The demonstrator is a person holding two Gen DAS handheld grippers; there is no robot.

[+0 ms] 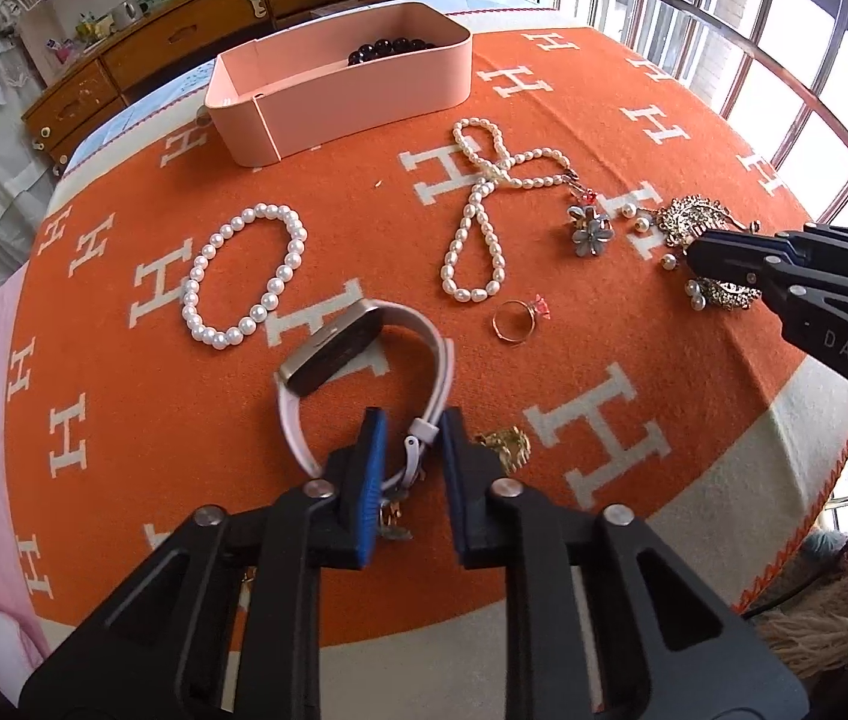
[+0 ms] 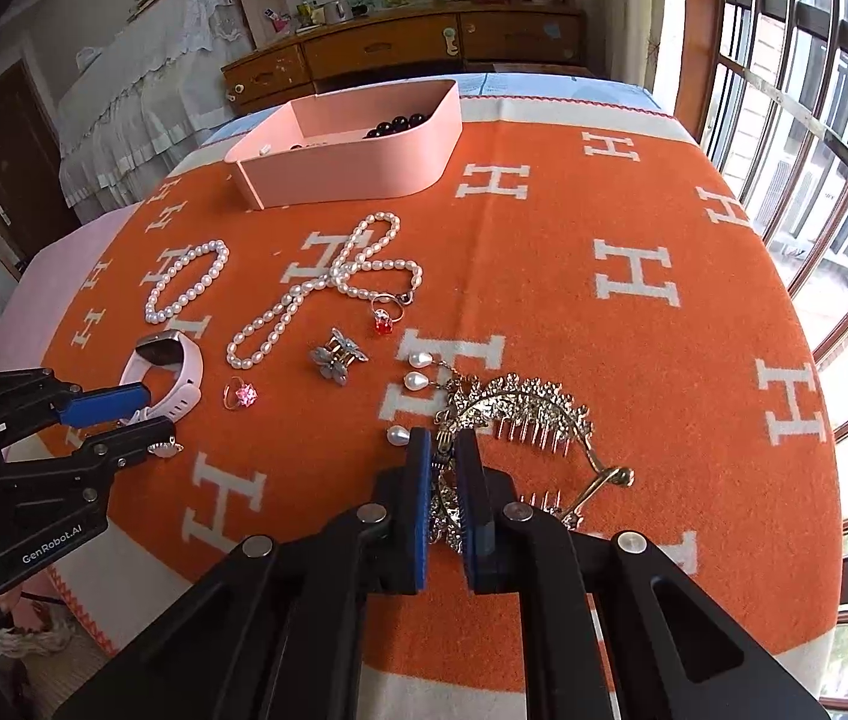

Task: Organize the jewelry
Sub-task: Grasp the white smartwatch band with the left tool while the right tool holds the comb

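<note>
A pink open box (image 1: 357,90) with dark beads (image 1: 390,49) inside stands at the far side of the orange blanket; it also shows in the right wrist view (image 2: 357,168). My left gripper (image 1: 413,438) is open, its blue pads on either side of the strap of a pink smartwatch (image 1: 363,360). My right gripper (image 2: 442,450) is closed on a jewelled hair comb (image 2: 520,414) with pearl drops. A round pearl bracelet (image 1: 243,276), a long pearl necklace (image 1: 484,210), a flower clip (image 1: 589,228) and a pink-stone ring (image 1: 517,318) lie between.
A gold trinket (image 1: 508,444) lies just right of the left gripper. A red-stone ring (image 2: 384,315) lies near the necklace. The blanket's edge (image 2: 93,618) drops off near me. A wooden dresser (image 2: 399,48) stands behind and windows (image 2: 814,120) are at the right.
</note>
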